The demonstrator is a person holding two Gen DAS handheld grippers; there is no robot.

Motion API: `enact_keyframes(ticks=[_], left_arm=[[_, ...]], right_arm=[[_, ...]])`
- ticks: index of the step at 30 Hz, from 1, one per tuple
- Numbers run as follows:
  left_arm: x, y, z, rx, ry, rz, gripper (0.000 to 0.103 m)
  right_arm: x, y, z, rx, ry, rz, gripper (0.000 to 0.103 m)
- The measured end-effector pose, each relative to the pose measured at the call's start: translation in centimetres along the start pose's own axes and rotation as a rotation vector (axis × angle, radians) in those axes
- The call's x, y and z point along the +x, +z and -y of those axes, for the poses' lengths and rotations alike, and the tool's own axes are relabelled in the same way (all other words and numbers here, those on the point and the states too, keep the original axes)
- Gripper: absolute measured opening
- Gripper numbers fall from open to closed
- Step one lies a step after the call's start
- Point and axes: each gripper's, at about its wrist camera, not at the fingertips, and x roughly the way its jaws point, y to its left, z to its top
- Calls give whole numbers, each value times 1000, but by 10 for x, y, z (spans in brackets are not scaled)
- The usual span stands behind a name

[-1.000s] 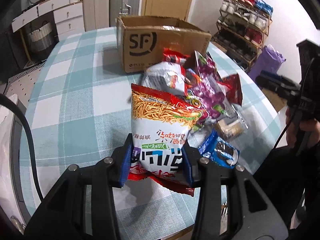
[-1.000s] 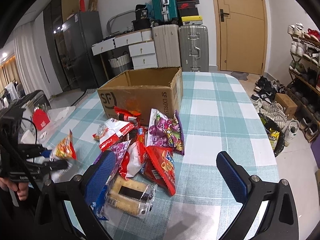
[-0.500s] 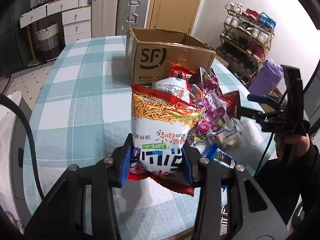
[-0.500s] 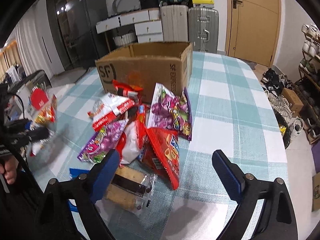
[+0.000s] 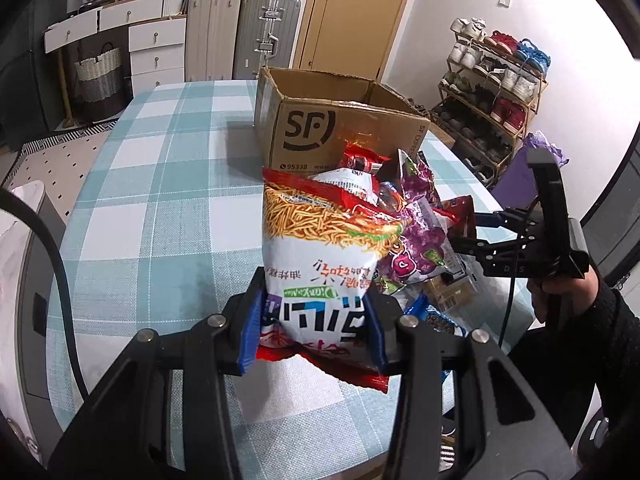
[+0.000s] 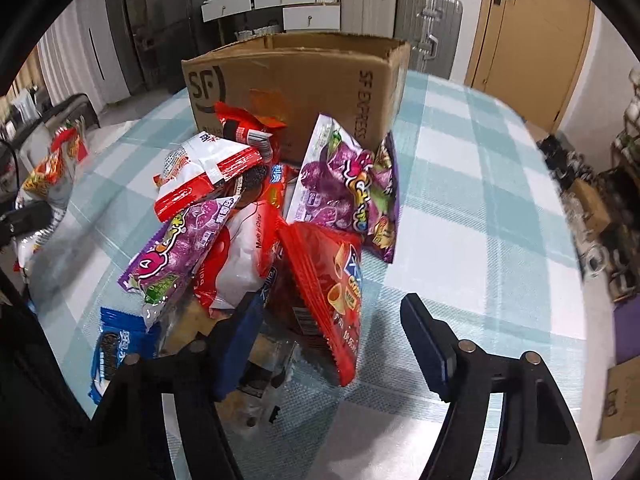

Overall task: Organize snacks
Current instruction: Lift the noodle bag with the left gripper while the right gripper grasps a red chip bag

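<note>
My left gripper (image 5: 312, 320) pinches the noodle snack bag (image 5: 320, 256) upright above the checked tablecloth (image 5: 160, 200), with bare cloth to its left. My right gripper (image 6: 332, 336) is spread wide over the snack pile (image 6: 280, 216), which lies against the open cardboard box (image 6: 304, 76); bare cloth runs right toward the table edge.

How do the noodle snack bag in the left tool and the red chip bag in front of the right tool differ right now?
The noodle snack bag is clamped between the left tool fingers and held above the table; the red chip bag lies ungripped in the pile, leaning on other packets, with the right tool open around it. The noodle snack bag is mostly white with a noodle picture; the red chip bag is nearly all red. Both are sealed snack packets outside the cardboard box.
</note>
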Motion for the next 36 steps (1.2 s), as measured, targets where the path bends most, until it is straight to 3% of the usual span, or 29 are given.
enact_keyframes(ticks=[7, 18, 36], left_arm=[[0, -1, 0, 1, -2, 0, 40], [-1, 0, 2, -1, -2, 3, 40], [-2, 3, 5, -5, -8, 11, 40]], right_arm=[[5, 0, -3, -12, 50, -14, 57], [5, 0, -4, -7, 81, -18, 44], [-16, -4, 5, 40, 78, 31, 39]])
